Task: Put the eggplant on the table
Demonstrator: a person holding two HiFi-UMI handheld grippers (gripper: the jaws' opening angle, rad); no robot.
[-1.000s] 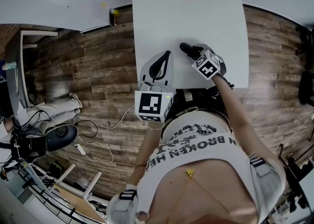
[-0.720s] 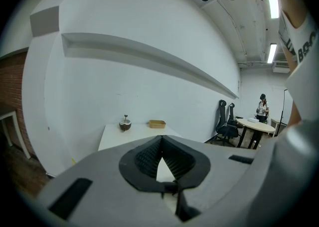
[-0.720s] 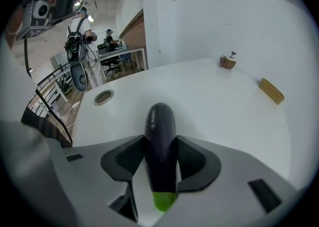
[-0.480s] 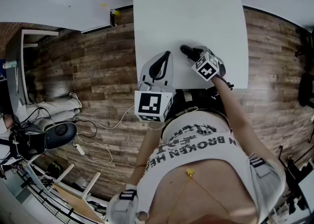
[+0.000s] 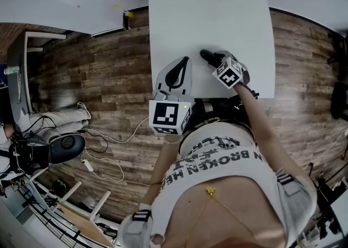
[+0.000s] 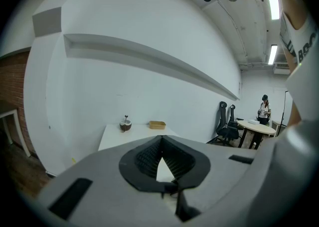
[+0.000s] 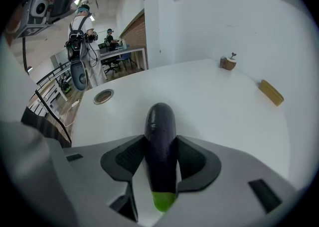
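Observation:
A dark purple eggplant (image 7: 160, 136) with a green stem end lies lengthwise between the jaws of my right gripper (image 7: 160, 140), whose pads press on its two sides. In the head view its dark tip (image 5: 206, 55) sticks out past my right gripper (image 5: 213, 59) over the near part of the white table (image 5: 217, 13); whether it touches the top I cannot tell. My left gripper (image 5: 182, 66) hovers at the table's near left edge, pointing almost level. Its jaws meet at the tips with nothing between them (image 6: 160, 137).
At the table's far end stand a small brown round object (image 7: 228, 62) and a tan tray (image 7: 270, 92). A round grommet (image 7: 103, 96) sits in the tabletop at the left. Wood floor (image 5: 98, 78) with cables and a black chair (image 5: 65, 146) lies to the left.

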